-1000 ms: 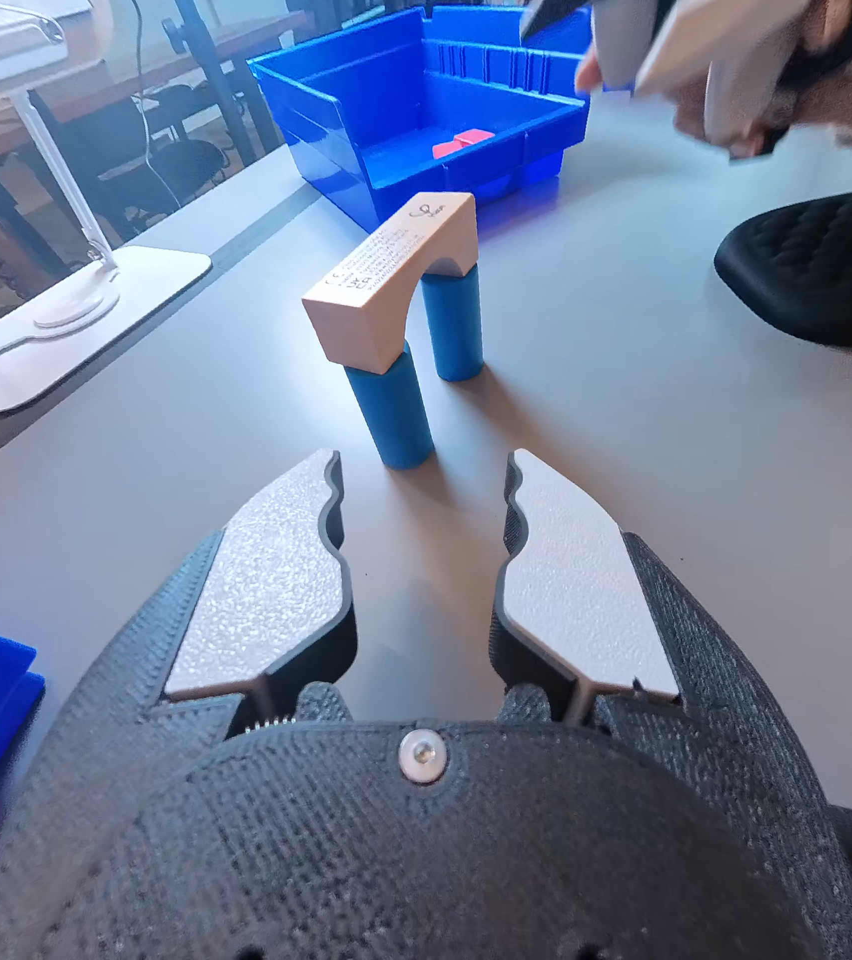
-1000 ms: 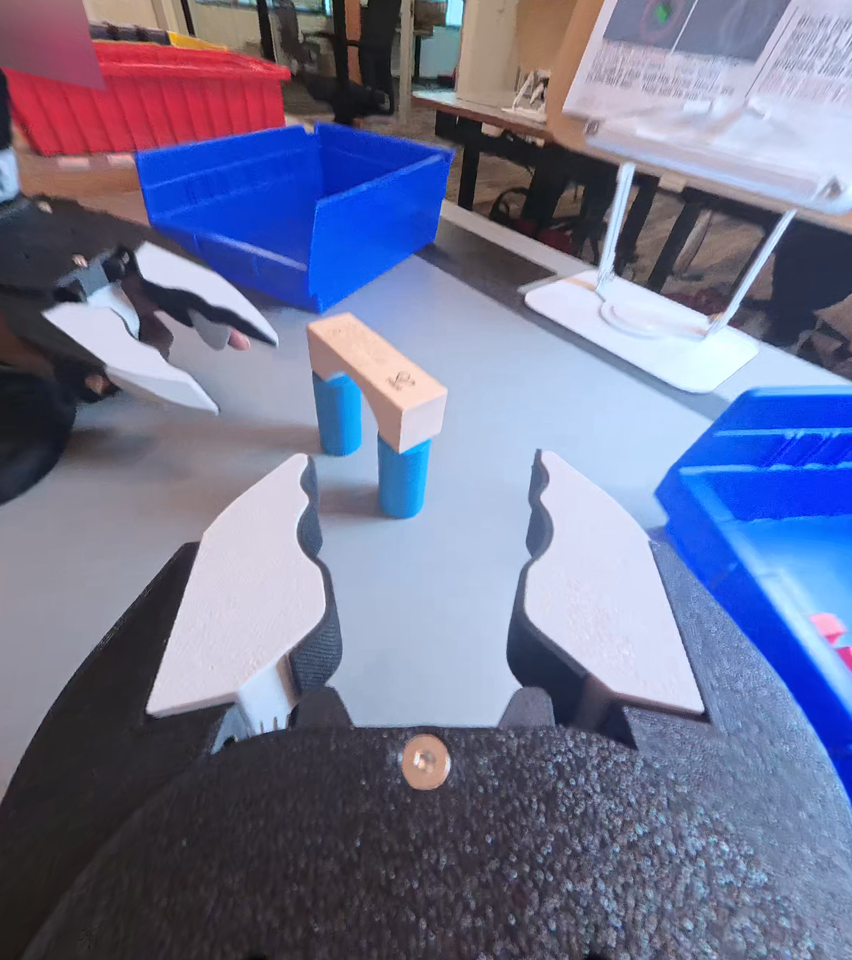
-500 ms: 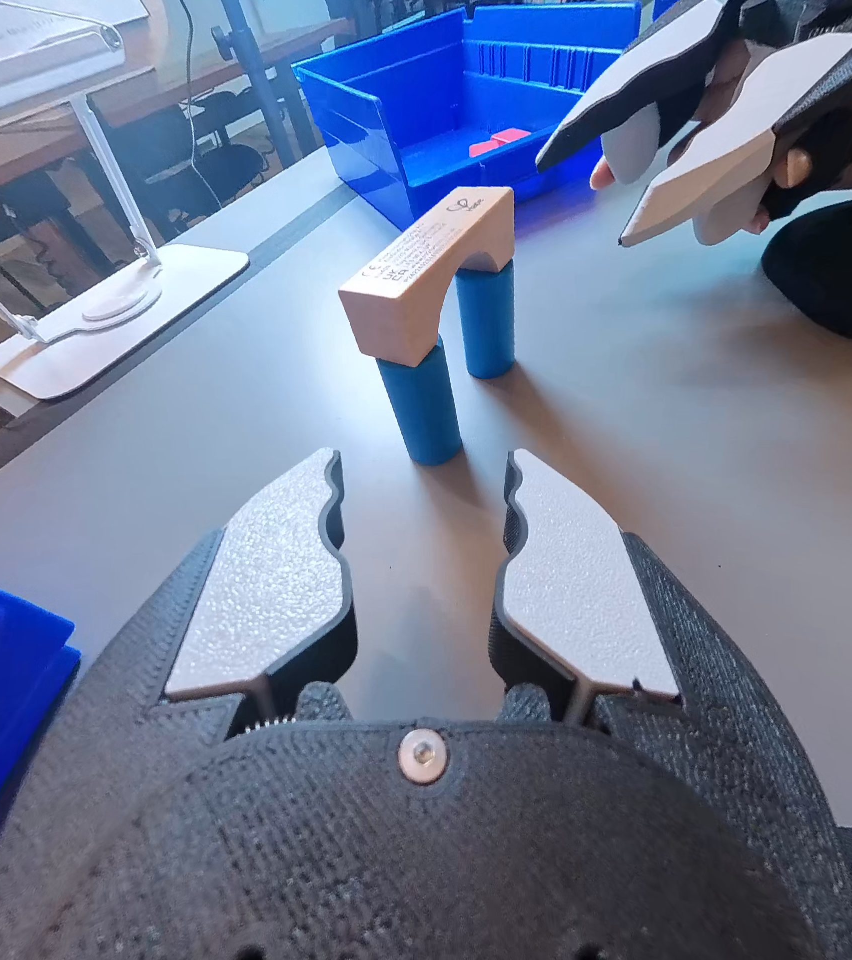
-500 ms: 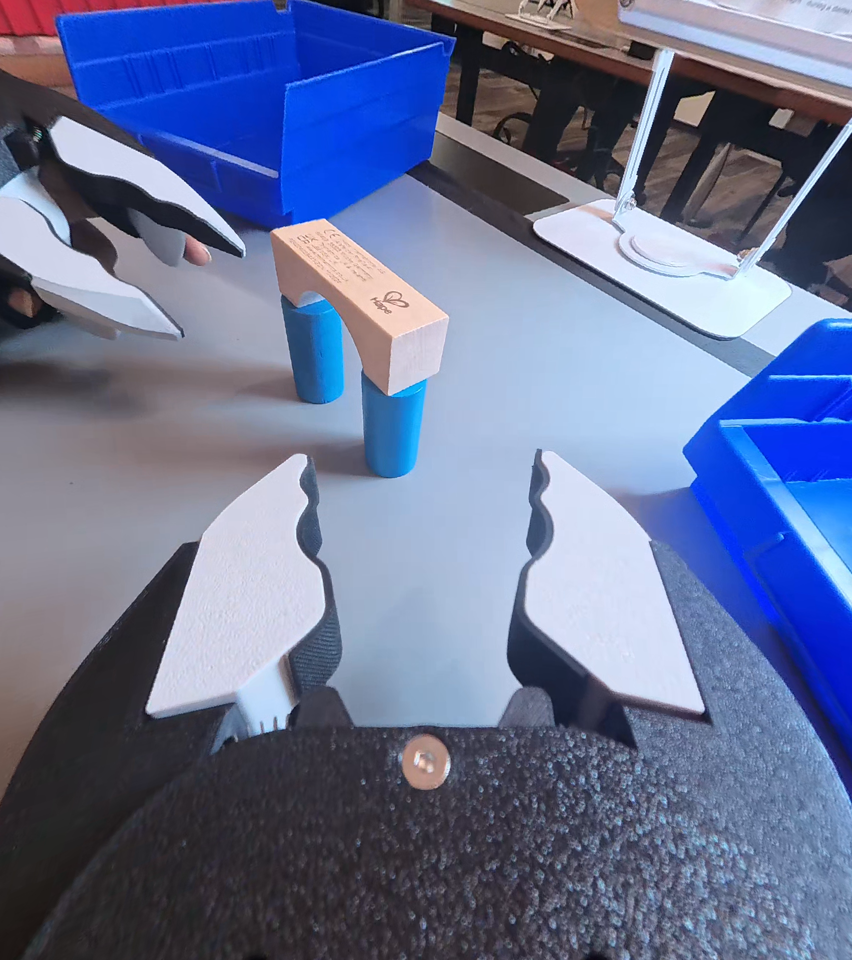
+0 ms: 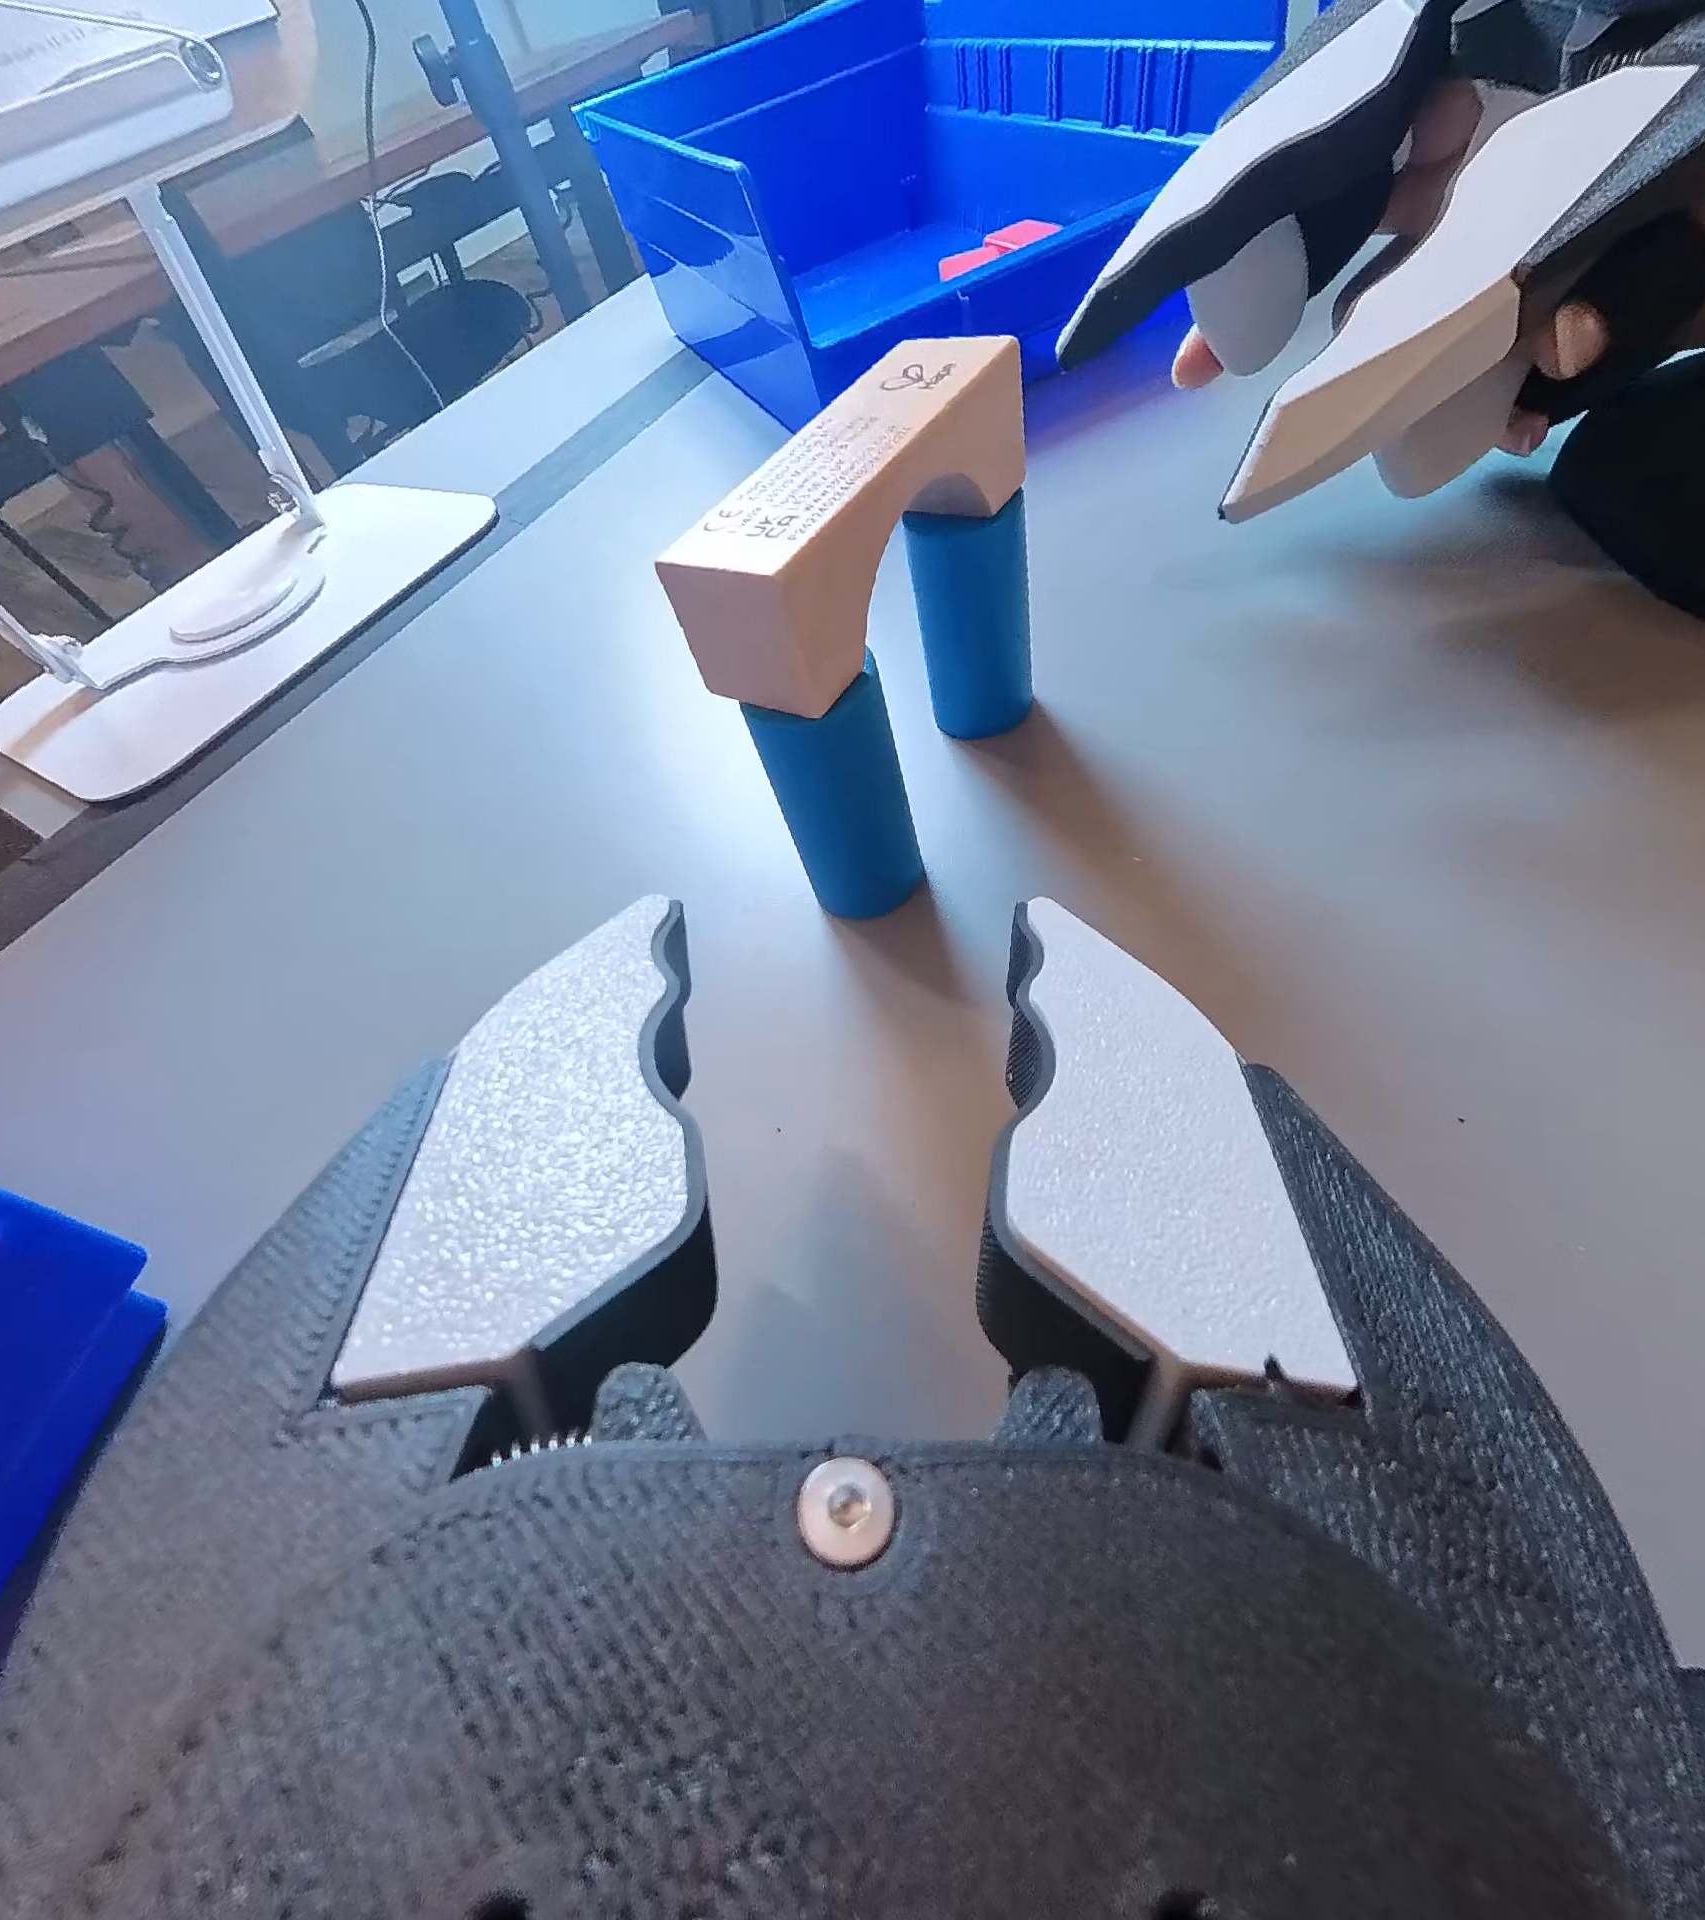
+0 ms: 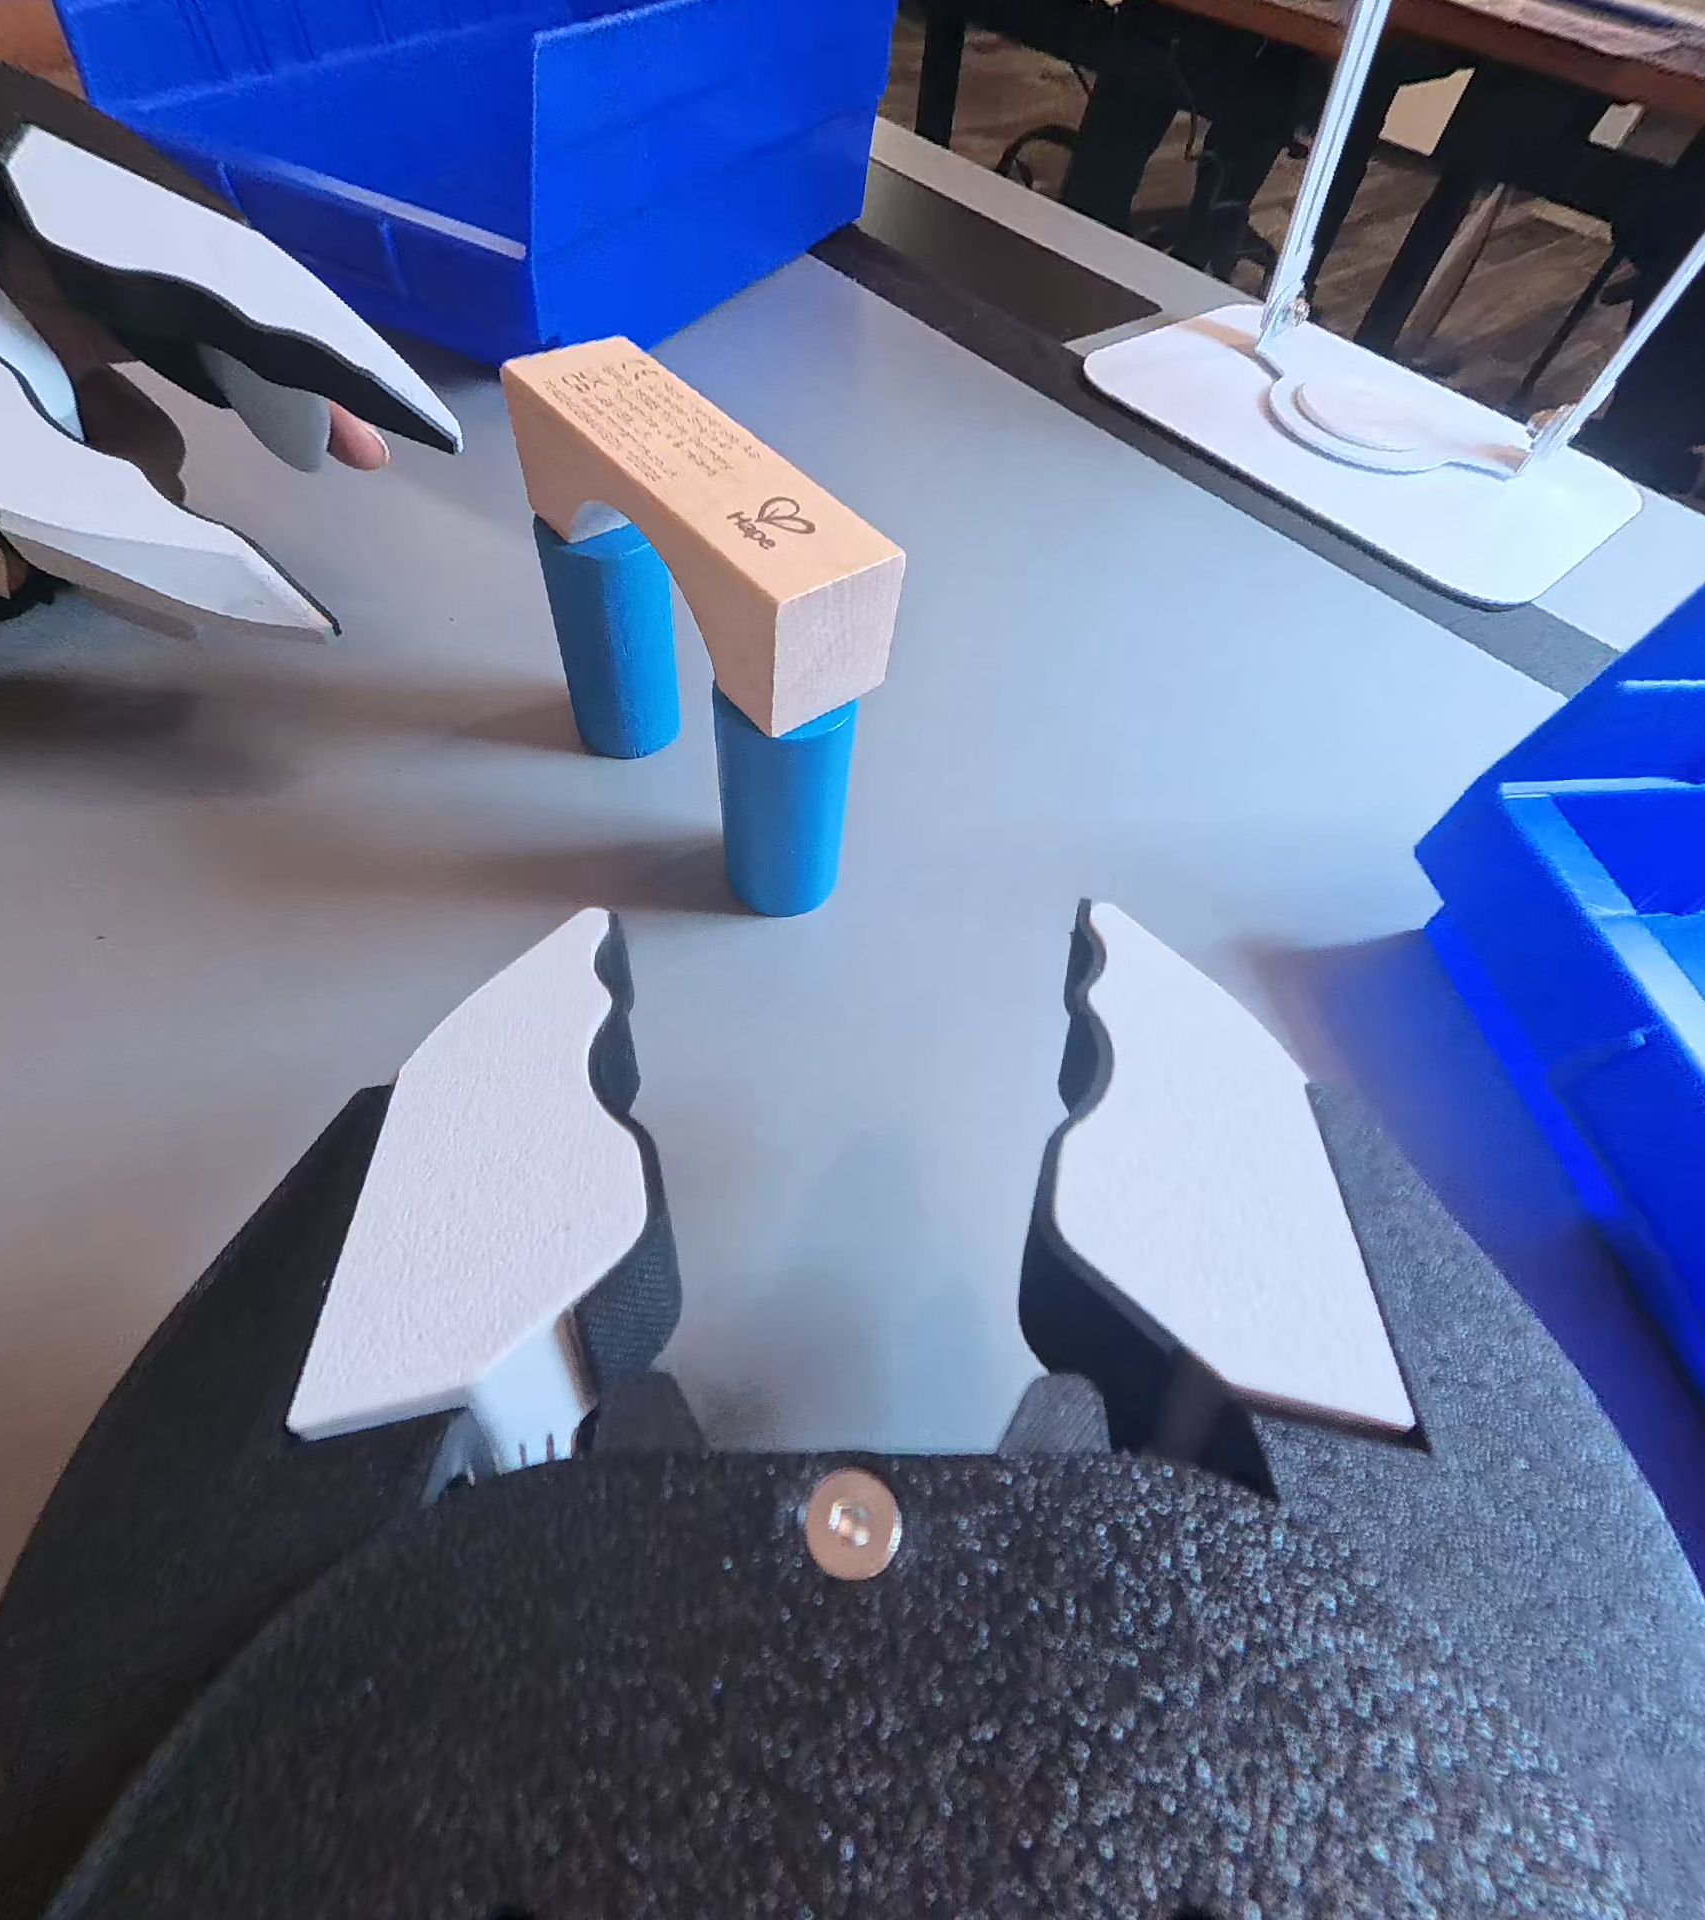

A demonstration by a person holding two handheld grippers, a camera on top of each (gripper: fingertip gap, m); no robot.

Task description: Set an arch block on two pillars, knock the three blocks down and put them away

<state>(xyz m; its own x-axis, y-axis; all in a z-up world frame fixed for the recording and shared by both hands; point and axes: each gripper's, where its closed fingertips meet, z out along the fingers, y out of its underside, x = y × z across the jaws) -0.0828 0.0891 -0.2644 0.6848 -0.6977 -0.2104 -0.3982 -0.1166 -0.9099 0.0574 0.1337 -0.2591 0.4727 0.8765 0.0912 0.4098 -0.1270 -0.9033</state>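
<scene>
Two grippers face the built arch from opposite sides, both with jaws spread wide and holding nothing. The left gripper [image 5: 843, 914] fills the lower frame of its view, tips just short of the near blue pillar [image 5: 837, 795]; the right gripper [image 6: 848, 914] sits likewise near the other pillar [image 6: 786, 816]. At centre frame the wooden arch block [image 6: 713, 530] rests across both pillars, apparently ready for knocking down. Bare grey table [image 6: 1087, 675] surrounds it; blue bins [image 5: 889, 197] wait at upper frame and right edge [image 6: 1658, 935]

Both wrist views face the arch block [image 5: 858, 520] [image 6: 702, 520] from opposite sides, close.
</scene>
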